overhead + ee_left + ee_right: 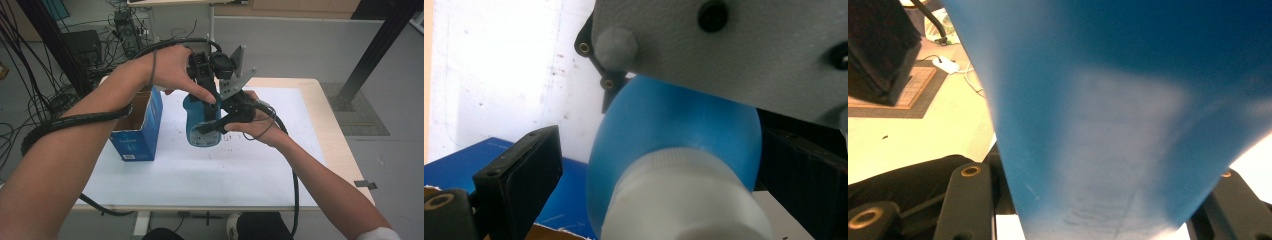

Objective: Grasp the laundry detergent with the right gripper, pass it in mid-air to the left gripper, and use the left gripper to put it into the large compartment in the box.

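Blue bottle [202, 125] out of blue box [142, 130], held just right of it. Right gripper [212, 127] clenched on body. Left gripper [205, 82] jaws straddle white cap [684, 200], not pressing. Cap on; unscrewing remains, by my reading.

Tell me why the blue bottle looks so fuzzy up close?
In the right gripper view the blue plastic bottle sits right against the lens, so it blurs; in the left gripper view its white ribbed cap is soft too, and the white table sheet glares; the high view stays sharp.
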